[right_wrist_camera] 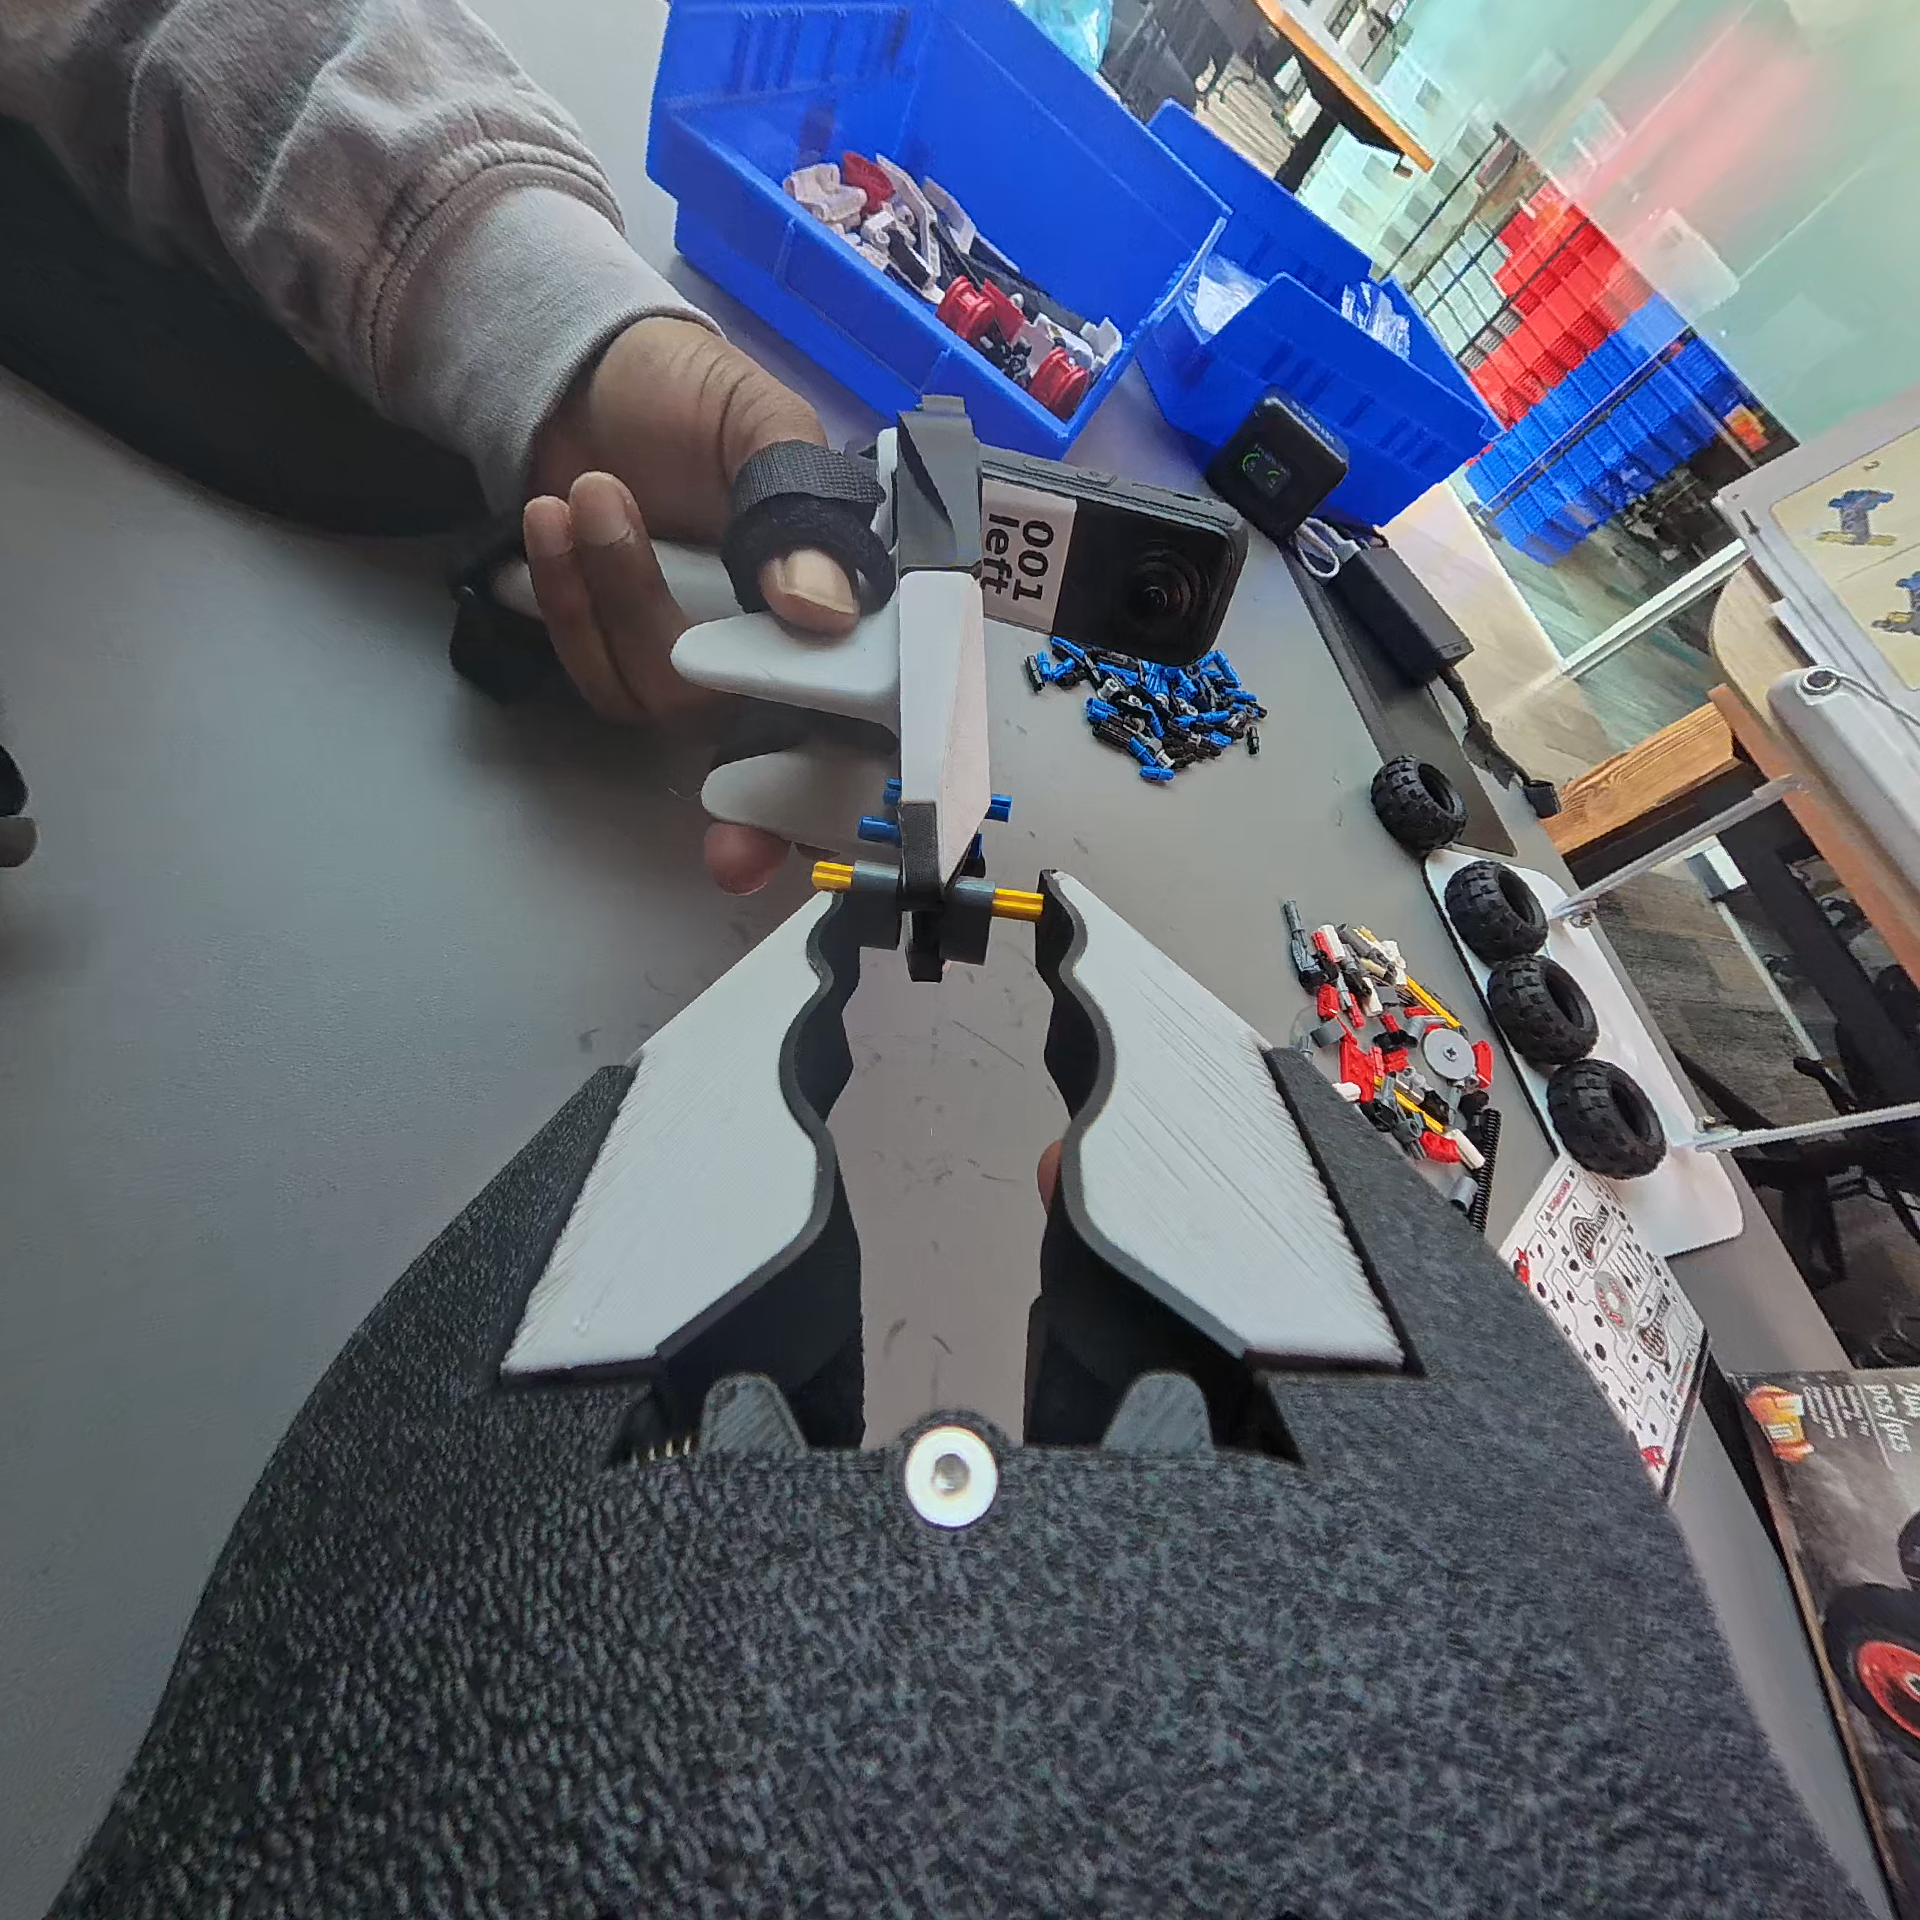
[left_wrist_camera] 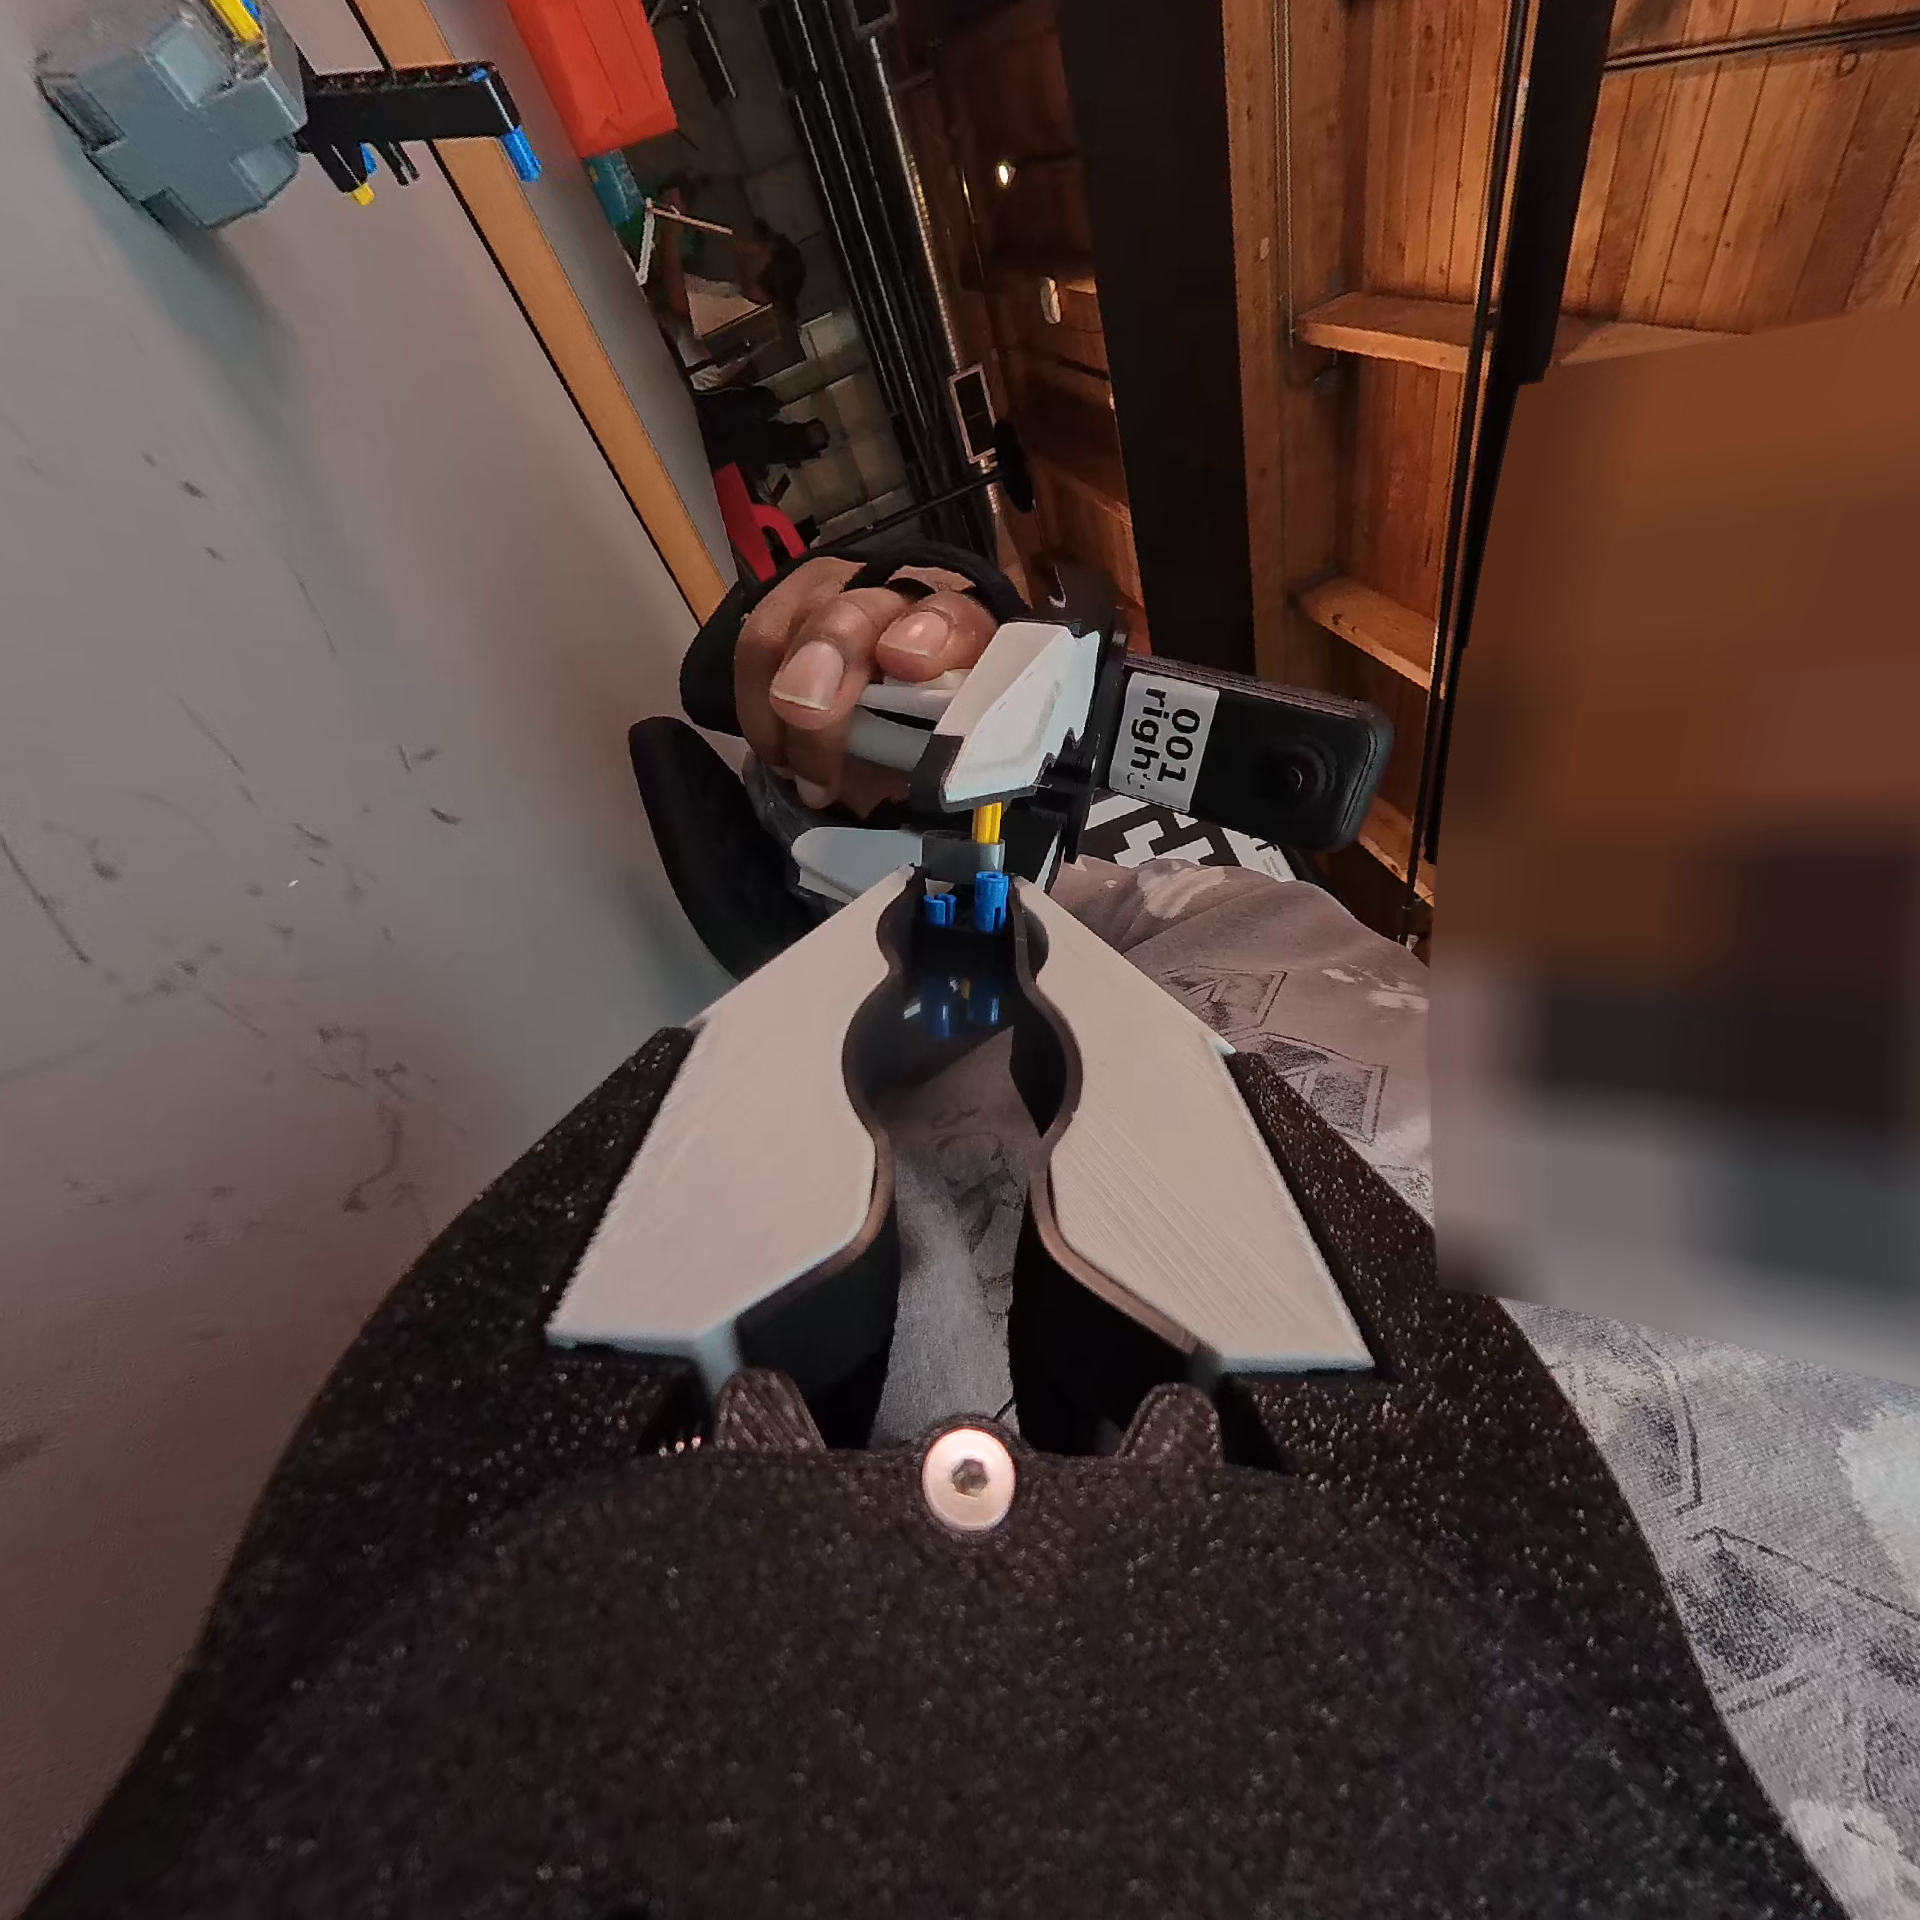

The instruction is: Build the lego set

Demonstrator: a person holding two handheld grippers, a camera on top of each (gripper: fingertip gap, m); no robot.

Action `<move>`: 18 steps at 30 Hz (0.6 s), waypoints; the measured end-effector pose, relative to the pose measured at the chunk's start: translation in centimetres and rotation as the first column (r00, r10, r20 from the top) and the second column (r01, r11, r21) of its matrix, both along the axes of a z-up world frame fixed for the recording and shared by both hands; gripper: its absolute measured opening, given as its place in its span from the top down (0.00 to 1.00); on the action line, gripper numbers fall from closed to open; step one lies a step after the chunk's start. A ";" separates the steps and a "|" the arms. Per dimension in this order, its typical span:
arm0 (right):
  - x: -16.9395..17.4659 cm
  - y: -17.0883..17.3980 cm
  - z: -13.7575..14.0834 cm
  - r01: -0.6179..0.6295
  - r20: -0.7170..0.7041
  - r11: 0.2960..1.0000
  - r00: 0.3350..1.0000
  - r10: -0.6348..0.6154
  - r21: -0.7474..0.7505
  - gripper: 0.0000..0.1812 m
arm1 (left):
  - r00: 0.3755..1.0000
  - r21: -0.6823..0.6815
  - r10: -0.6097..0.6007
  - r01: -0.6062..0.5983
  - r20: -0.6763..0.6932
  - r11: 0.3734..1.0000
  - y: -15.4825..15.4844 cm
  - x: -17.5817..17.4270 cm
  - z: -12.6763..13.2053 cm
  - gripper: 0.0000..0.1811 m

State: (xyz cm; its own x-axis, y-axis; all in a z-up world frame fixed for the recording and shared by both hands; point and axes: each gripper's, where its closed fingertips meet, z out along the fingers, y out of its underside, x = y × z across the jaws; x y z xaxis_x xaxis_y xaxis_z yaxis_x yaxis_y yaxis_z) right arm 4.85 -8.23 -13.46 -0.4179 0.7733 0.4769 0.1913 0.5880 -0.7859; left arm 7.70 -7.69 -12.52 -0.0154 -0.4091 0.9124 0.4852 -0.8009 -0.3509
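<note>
Carefully now: left gripper clamps the small black assembly; right gripper, jaws apart, should close squarely on the yellow axle ends.

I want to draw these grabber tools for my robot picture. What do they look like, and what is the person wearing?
Each gripper, left and right, has two pale grey ridged fingers with wavy black inner edges, a speckled black body and a silver bolt. A black camera with a white label rides on top. The person wears a grey sleeve and black finger straps.
</note>
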 end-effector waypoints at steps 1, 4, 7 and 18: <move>0.0 0.0 0.0 0.002 -0.001 1.000 1.000 -0.002 0.005 0.82 | 1.000 -0.003 -0.001 0.001 0.001 1.000 0.0 0.0 0.0 0.94; -0.1 0.0 -0.2 -0.001 0.004 1.000 1.000 0.001 0.010 0.82 | 1.000 -0.015 -0.005 0.005 0.008 1.000 0.0 0.0 -0.2 0.94; -0.1 0.0 -0.4 -0.001 0.003 1.000 1.000 0.001 0.024 0.82 | 1.000 -0.025 -0.008 0.008 0.009 1.000 0.0 0.0 -0.3 0.94; -0.1 0.0 -0.8 -0.008 0.005 1.000 1.000 0.008 0.026 0.83 | 1.000 -0.041 -0.010 0.011 0.009 0.999 0.0 0.0 -0.6 0.94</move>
State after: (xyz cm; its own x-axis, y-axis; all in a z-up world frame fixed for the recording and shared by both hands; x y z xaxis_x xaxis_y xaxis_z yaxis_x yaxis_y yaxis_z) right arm 4.76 -8.26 -14.21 -0.4262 0.7575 0.4946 0.1908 0.6097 -0.7694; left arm 7.69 -7.65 -13.11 -0.0277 -0.3715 0.9280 0.4797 -0.8194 -0.3137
